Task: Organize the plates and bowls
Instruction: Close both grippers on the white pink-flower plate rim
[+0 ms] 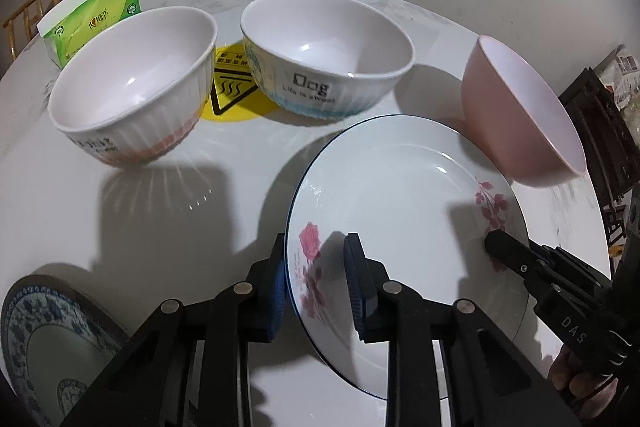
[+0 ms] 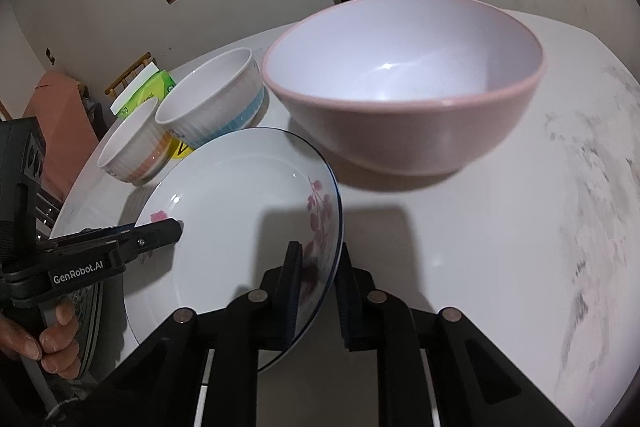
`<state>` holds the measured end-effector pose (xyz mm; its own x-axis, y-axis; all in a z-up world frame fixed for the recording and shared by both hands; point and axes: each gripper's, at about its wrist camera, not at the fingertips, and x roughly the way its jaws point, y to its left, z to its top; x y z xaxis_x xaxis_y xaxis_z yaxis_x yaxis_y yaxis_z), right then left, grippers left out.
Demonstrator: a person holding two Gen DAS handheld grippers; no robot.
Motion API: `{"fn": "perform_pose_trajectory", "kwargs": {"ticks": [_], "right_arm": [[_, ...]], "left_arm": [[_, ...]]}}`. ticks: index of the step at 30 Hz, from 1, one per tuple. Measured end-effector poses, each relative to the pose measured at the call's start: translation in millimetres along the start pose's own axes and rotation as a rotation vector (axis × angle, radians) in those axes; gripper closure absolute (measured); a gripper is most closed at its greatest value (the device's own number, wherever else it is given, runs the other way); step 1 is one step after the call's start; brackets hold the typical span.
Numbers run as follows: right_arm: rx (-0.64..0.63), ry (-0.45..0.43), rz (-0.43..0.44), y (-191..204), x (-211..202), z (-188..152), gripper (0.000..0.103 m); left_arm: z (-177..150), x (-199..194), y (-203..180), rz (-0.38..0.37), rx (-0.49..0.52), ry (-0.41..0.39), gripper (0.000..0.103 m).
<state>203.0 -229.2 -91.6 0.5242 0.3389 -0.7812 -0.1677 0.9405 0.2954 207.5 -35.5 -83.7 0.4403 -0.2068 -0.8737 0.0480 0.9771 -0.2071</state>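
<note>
Left gripper (image 1: 316, 267): its blue pads straddle the near-left rim of the flowered plate (image 1: 400, 211), one finger outside the edge and one over the inside; they look closed onto the rim, though a sliver of gap may remain.
Right gripper (image 2: 316, 291): pinches the opposite rim of the flowered plate, one finger above and one below the edge by the printed red sprig.
Flowered plate: held at both sides, tilted a little; whether its base touches the table (image 1: 168, 211) I cannot tell. Nothing lies in it.
Blue patterned plate (image 1: 48, 339): flat on the table, left of the flowered plate and close to the person; only part shows, and that part is bare.
Pink bowl (image 2: 404, 99): upright just beyond the right rim of the flowered plate, empty.
Blue-banded bowl (image 1: 328, 55): printed "Dog", beyond the flowered plate, empty.
Orange-banded bowl (image 1: 132, 83): beyond and to the left of the flowered plate, just beside the blue-banded one, empty.
Yellow warning sticker (image 1: 232, 91): on the table between those two bowls.
Tissue pack (image 1: 96, 23): farthest from the flowered plate, behind the orange-banded bowl.
Progress: early, by my reckoning. No bowl is nested, no plate stacked.
Left to do: likely set the flowered plate on the blue patterned one, then gather three bowls.
</note>
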Motion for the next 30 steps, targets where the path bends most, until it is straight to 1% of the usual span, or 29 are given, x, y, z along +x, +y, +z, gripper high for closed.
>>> {"fn": "perform_pose_trajectory", "kwargs": {"ticks": [7,13,23,30], "right_arm": [[0.039,0.059,-0.016,2,-13,-16,0.087],[0.049,0.084,-0.020,7,-23,-35,0.087],[0.021,0.069,-0.045,19,-37,-56,0.087],[0.001,0.045,-0.059,27,-45,-55,0.087]], "left_arm": [[-19,-7,-7,-0.010,0.010,0.027,0.080],[-41,-17,-9,-0.015,0.017,0.033,0.080],[-58,-22,-8,-0.020,0.011,0.034,0.083],[-64,-29,-10,-0.024,0.013,0.023,0.083]]}}
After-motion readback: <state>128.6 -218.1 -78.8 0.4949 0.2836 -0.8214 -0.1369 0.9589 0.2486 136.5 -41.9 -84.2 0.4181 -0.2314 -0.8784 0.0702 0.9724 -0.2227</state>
